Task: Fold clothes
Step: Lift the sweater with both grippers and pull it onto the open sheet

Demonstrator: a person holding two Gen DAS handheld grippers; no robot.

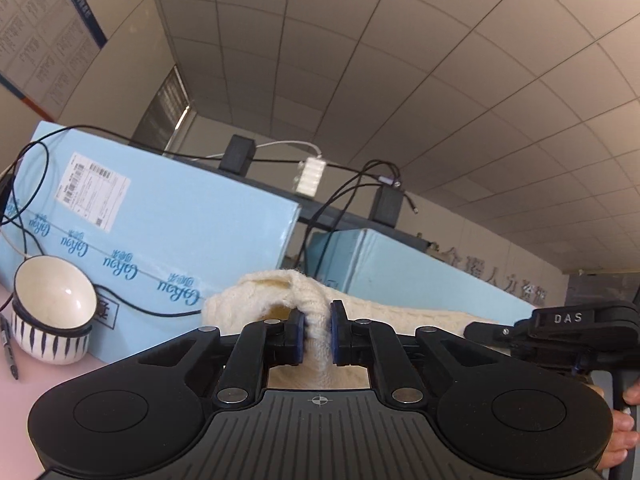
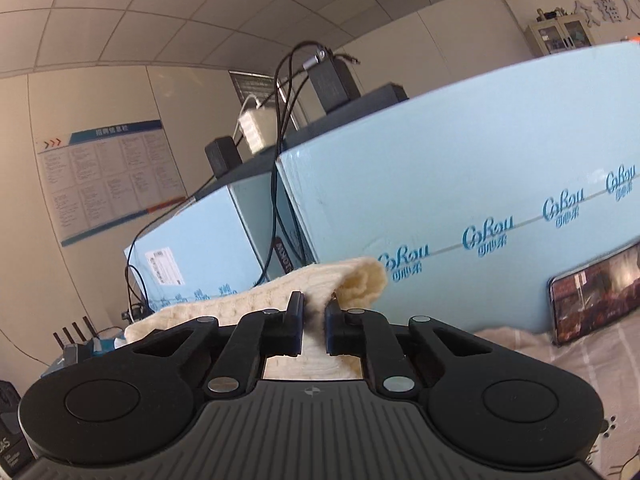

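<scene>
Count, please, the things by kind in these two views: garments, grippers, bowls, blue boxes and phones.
Cream knitted garment: 1, pinched by both grippers
Grippers: 2, left gripper and right gripper
Striped bowls: 2, stacked
Light blue boxes: 2
Phone: 1, leaning on a box
Total: 8

From the left wrist camera I could not see the lower part of the cream knitted sweater [image 1: 308, 296]; the left gripper [image 1: 318, 332] body covered it. The right gripper [image 1: 560, 332] ran off the frame's edge, its fingertips hidden. The shipping label [image 1: 94, 190] was too small to read. In the right view, the phone [image 2: 592, 300] screen was perhaps showing video, too blurred to tell.
</scene>
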